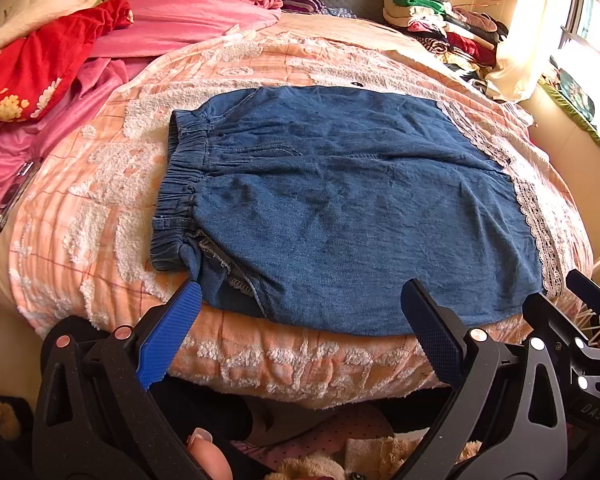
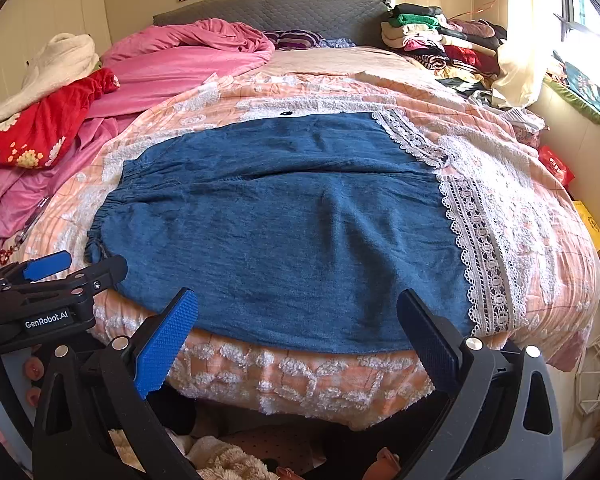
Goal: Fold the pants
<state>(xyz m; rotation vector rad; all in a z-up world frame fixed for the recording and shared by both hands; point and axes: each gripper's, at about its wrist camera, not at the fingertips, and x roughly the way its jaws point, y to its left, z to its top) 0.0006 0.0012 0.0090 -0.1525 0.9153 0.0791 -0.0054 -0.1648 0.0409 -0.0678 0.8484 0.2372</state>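
Observation:
Blue denim pants (image 1: pixel 340 200) with white lace hems (image 1: pixel 536 220) lie flat on the bed, elastic waistband (image 1: pixel 180 184) to the left, hems to the right. They also show in the right wrist view (image 2: pixel 284 232), lace trim (image 2: pixel 480 248) at the right. My left gripper (image 1: pixel 300 304) is open and empty, hovering at the pants' near edge by the waistband end. My right gripper (image 2: pixel 298 308) is open and empty at the near edge toward the hem end. The left gripper shows at the left of the right wrist view (image 2: pixel 60 272).
The bed has a peach and white quilt (image 1: pixel 260 356). Pink bedding (image 1: pixel 188 20) and a red floral cloth (image 1: pixel 40 68) lie at the far left. A stack of folded clothes (image 1: pixel 440 24) sits at the far right near the window. Plush items lie on the floor below.

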